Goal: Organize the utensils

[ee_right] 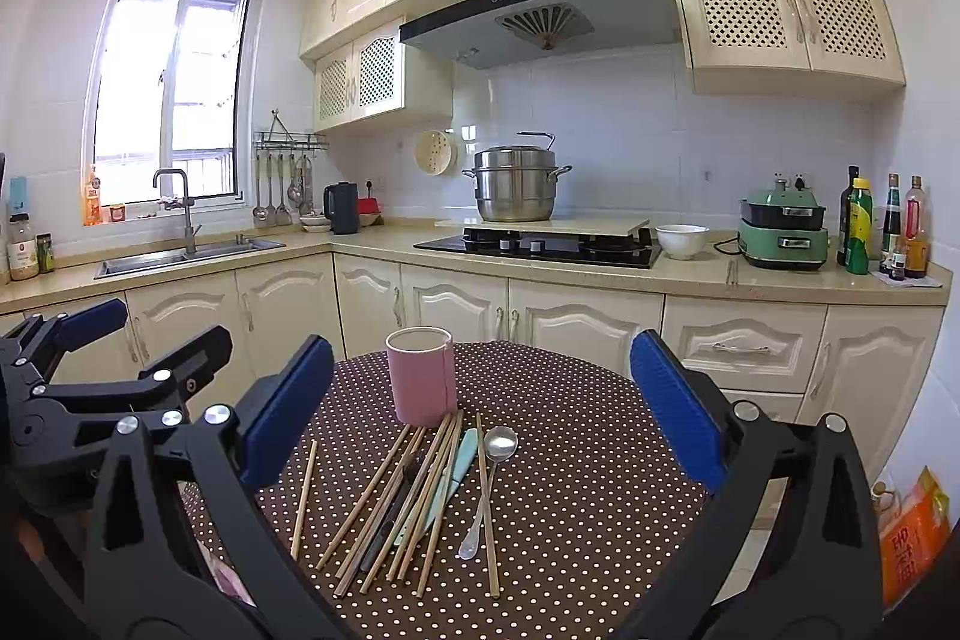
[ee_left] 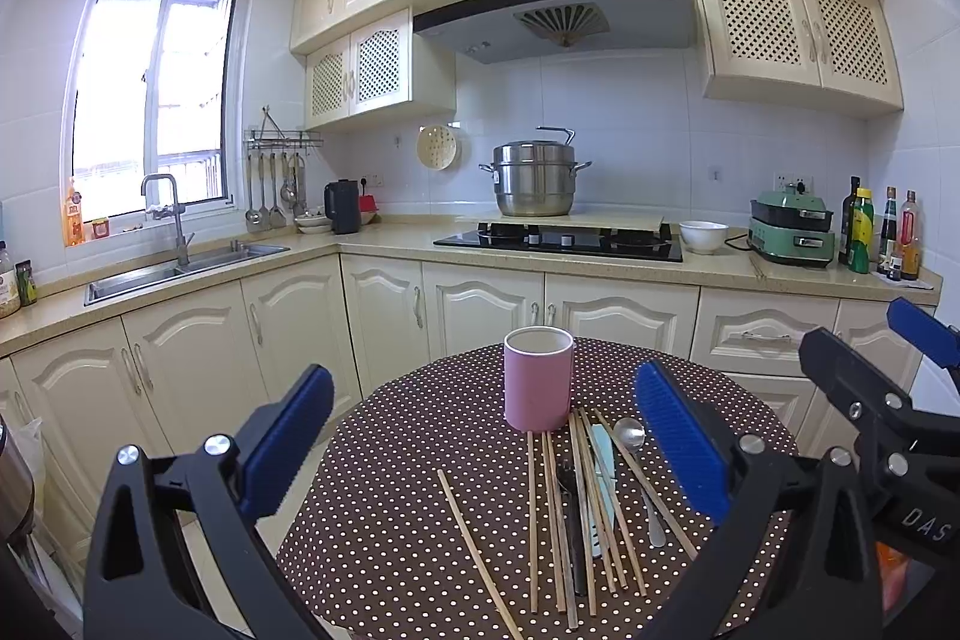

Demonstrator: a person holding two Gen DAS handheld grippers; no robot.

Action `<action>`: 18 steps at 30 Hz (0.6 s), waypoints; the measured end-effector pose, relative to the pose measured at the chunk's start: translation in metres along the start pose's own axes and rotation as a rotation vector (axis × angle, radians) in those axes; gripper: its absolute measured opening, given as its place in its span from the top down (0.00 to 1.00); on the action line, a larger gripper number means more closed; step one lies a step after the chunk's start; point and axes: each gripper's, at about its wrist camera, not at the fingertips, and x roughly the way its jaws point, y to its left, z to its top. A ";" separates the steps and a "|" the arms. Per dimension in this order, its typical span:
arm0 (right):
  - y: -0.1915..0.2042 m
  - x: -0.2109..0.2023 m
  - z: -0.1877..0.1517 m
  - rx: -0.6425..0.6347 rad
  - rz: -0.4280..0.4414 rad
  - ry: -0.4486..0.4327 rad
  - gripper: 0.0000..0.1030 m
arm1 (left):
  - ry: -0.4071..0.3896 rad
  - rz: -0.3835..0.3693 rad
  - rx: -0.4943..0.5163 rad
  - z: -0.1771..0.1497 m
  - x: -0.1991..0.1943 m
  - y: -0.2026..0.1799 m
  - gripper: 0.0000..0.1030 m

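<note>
Utensils lie in a loose pile on the round table with the brown cloth with white dots [ee_left: 420, 460], just in front of both grippers. The left gripper [ee_left: 480, 454] has its blue-padded jaws wide apart and holds nothing. The right gripper [ee_right: 480, 430] is wide open too, and empty.

Between the jaws are many thin wooden chopsticks [ee_left: 561, 520], side by side and crossing. One chopstick [ee_left: 474, 550] lies alone, a little to the left of the pile. In the pile are a shiny metal spoon [ee_right: 501, 443], a pale blue utensil [ee_right: 459, 466] and a dark one [ee_left: 570, 508].

Just behind the pile stands a pink round cup [ee_left: 538, 379], upright and open on top. The chopstick tips reach its base.

Farther back are cream kitchen cabinets [ee_left: 480, 310], a black stove with a big steel pot [ee_left: 534, 178], and a sink [ee_left: 180, 268] under the window.
</note>
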 end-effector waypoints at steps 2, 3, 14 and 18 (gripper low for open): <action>-0.003 0.002 0.005 0.004 0.001 0.004 0.06 | 0.002 0.000 0.000 -0.004 0.001 -0.002 0.04; -0.002 0.002 0.005 0.004 0.001 0.005 0.06 | 0.002 0.000 0.000 -0.004 0.001 -0.002 0.04; -0.003 0.002 0.003 0.005 0.003 0.007 0.06 | 0.007 -0.002 -0.003 -0.008 -0.001 -0.003 0.04; -0.003 0.003 0.002 0.010 0.006 0.013 0.06 | 0.011 -0.002 -0.006 -0.006 -0.001 -0.002 0.04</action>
